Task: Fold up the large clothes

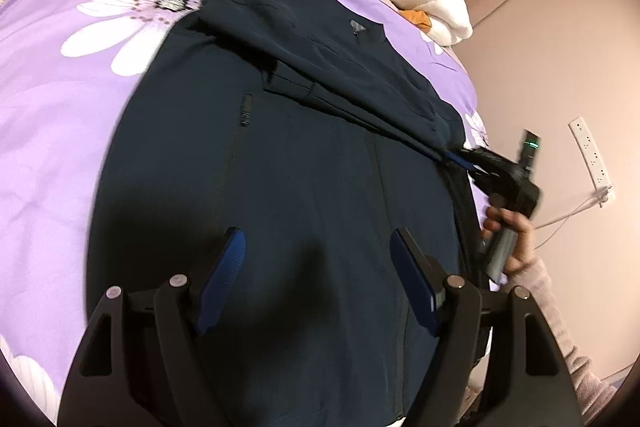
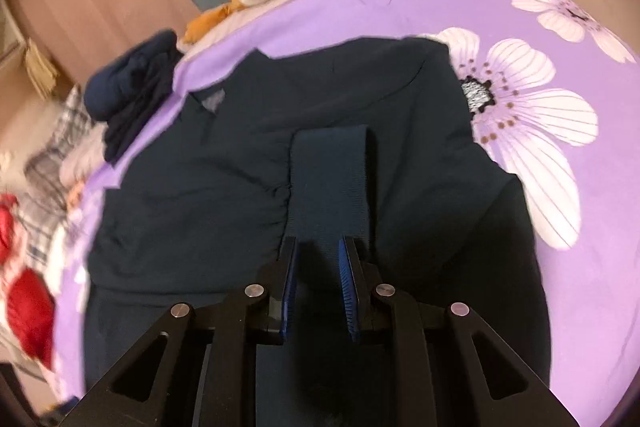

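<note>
A dark navy jacket (image 1: 304, 155) lay spread front-up across the purple floral bedspread (image 1: 60, 131), one sleeve already folded over its chest. The right gripper (image 2: 318, 247) had its pads narrowed around the ribbed cuff (image 2: 332, 171) of that sleeve; whether they actually pinched it I could not tell. The left gripper (image 1: 316, 247) hovered wide open above the lower body, holding nothing. The sleeve-folding step seemed in hand; next, the cuff probably needed laying flat and the other side brought in.
</note>
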`<state>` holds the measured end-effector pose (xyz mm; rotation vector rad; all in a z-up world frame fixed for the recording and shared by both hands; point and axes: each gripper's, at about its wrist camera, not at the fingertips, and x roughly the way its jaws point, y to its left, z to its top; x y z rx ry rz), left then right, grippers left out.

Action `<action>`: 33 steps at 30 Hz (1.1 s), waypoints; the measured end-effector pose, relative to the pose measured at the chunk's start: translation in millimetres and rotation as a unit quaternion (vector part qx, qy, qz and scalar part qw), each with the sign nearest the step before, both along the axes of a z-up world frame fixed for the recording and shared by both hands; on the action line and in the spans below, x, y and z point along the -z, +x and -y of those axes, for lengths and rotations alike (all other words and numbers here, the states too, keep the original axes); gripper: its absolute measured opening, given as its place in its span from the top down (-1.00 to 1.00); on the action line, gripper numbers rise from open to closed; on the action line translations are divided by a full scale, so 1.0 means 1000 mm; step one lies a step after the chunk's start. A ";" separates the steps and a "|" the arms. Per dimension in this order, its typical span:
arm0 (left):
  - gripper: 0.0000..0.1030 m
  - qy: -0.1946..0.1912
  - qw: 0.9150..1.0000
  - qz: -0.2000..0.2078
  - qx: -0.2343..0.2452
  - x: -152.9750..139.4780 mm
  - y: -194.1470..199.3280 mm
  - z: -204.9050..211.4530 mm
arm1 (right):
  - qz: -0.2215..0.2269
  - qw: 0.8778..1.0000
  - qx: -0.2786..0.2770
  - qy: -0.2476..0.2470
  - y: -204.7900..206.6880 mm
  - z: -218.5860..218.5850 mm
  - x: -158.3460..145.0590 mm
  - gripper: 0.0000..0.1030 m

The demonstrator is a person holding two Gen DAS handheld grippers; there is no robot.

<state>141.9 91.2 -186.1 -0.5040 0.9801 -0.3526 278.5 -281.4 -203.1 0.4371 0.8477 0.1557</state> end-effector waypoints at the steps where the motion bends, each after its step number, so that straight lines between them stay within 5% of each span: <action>1: -0.46 -0.001 1.000 0.002 -0.006 -0.001 -0.004 -0.005 | 0.006 1.000 -0.008 0.014 -0.010 0.003 -0.007 0.47; 4: -0.48 -0.010 1.000 0.008 -0.023 -0.004 -0.016 -0.022 | 0.022 0.999 -0.029 0.013 -0.049 0.012 -0.025 0.05; 14: -0.49 -0.003 0.997 -0.001 -0.077 0.008 -0.067 -0.074 | -0.010 1.000 0.002 0.002 -0.167 0.073 -0.015 0.04; 19: -0.50 -0.042 0.996 -0.018 -0.080 0.029 -0.086 -0.089 | -0.049 0.998 0.018 0.033 -0.201 0.093 0.010 0.04; 25: -0.50 -0.049 0.995 -0.038 -0.078 0.048 -0.084 -0.084 | -0.068 0.995 0.011 0.071 -0.220 0.094 0.029 0.03; 33: -0.64 -0.075 0.994 -0.029 -0.067 0.051 -0.068 -0.071 | -0.070 0.993 -0.028 0.089 -0.198 0.070 0.032 0.02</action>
